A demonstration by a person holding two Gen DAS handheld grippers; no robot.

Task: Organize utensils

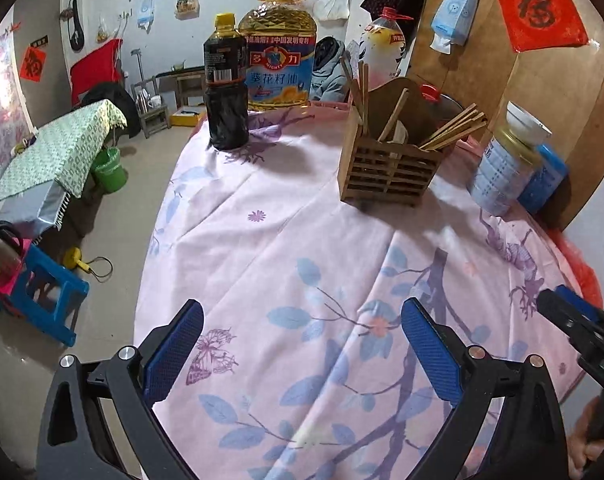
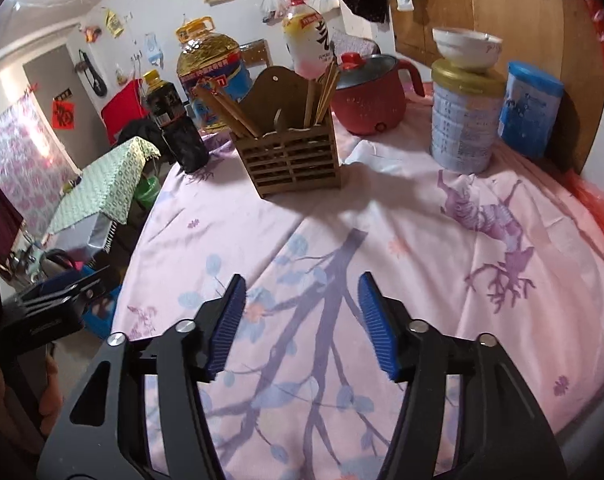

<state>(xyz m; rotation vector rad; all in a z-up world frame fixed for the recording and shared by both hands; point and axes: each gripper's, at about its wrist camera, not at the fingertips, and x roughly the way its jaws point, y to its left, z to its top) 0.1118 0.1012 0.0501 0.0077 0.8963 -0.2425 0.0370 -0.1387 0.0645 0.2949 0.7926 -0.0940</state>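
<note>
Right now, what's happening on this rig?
Nothing is being held. The left gripper and right gripper both hover open and empty above the floral tablecloth. Chopsticks stand in the slatted wooden holder at the far side, leaning out both ways. Around it sit a dark sauce bottle, an oil jug, a red pot and a tin with a bowl on top.

left wrist: low over tablecloth (image 1: 286,240), facing holder (image 1: 386,172) | right wrist: same, further right | shared: holder, bottles
</note>
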